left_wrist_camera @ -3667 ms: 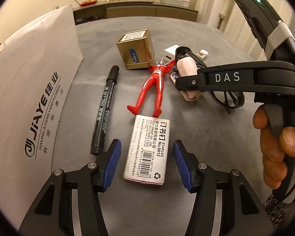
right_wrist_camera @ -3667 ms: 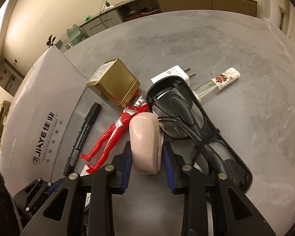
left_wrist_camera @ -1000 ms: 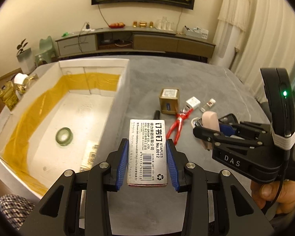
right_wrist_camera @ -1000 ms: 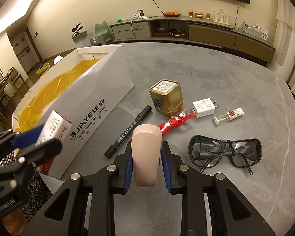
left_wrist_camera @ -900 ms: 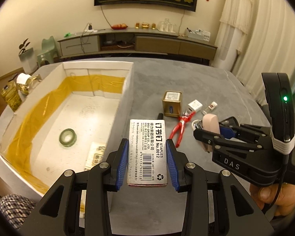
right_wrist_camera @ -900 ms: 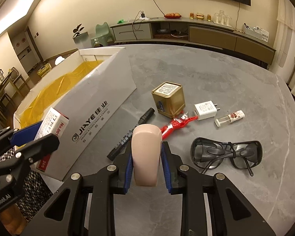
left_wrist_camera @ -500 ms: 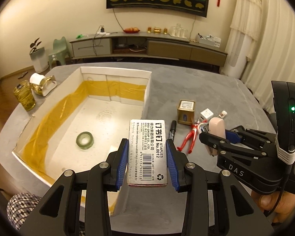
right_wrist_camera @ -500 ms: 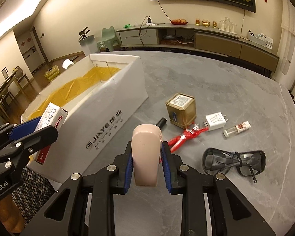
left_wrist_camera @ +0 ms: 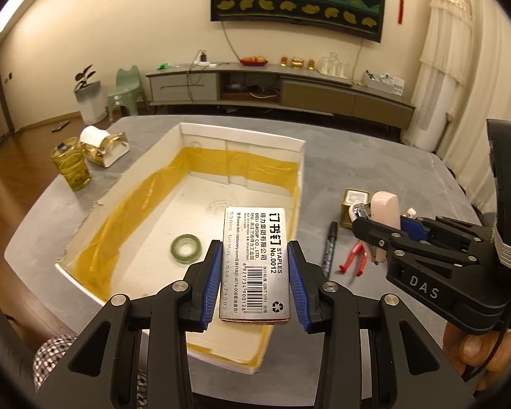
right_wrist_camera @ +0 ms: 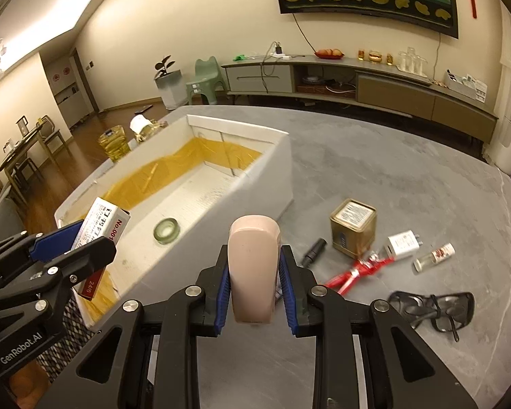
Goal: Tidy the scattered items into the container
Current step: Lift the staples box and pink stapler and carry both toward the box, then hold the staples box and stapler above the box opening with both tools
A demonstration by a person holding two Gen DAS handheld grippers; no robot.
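While both loads ride clear of rim for drop-in: left gripper point(left_wrist_camera: 254, 281) clamps white staples carton point(left_wrist_camera: 256, 260) above open white cardboard box point(left_wrist_camera: 299, 170); right gripper point(right_wrist_camera: 254, 291) pinches pink stapler point(right_wrist_camera: 253, 269) over grey table point(right_wrist_camera: 408, 177), beside box wall.

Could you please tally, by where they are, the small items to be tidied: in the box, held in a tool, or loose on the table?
In the box: 1, tape roll.
Held in a tool: 2, staples box, pink stapler.
Loose on the table: 6, marker, gold tin, red figure, charger plug, small bottle, dark glasses.
Total: 9.
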